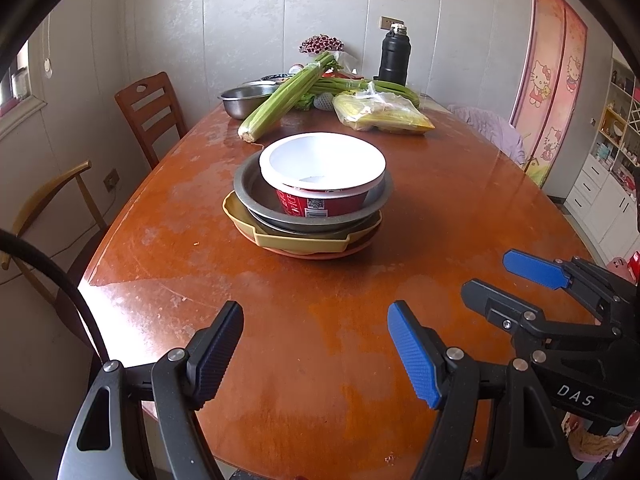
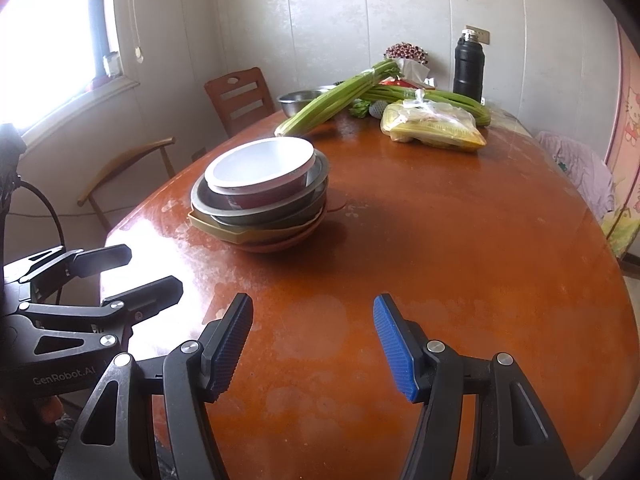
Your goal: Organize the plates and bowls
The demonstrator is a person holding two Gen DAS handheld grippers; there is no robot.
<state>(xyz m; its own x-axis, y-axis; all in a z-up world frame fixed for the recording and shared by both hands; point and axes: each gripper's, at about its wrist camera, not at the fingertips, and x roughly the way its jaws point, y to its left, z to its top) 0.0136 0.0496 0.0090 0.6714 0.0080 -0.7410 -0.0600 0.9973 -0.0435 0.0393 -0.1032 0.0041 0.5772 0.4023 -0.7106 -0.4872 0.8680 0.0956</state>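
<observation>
A stack of dishes stands mid-table. On top is a red bowl with a white inside (image 1: pixel 322 168) (image 2: pixel 260 168). It sits in a grey metal bowl (image 1: pixel 256 196) (image 2: pixel 212 204), over a yellow angular dish (image 1: pixel 248 226) (image 2: pixel 216 228) and an orange plate (image 1: pixel 320 256) (image 2: pixel 280 245) at the bottom. My left gripper (image 1: pixel 316 348) is open and empty, above the near table, short of the stack; it also shows in the right wrist view (image 2: pixel 154 272). My right gripper (image 2: pixel 314 340) is open and empty, to the right of the left one; it also shows in the left wrist view (image 1: pixel 496 276).
The brown oval table (image 1: pixel 460 208) holds, at the far end, celery (image 1: pixel 280 100), a steel bowl (image 1: pixel 244 102), a bag of corn (image 1: pixel 384 114), a black flask (image 1: pixel 394 56) and flowers (image 1: pixel 322 44). Wooden chairs (image 1: pixel 150 112) stand along the left edge. A chair with purple cloth (image 2: pixel 580 168) stands on the right.
</observation>
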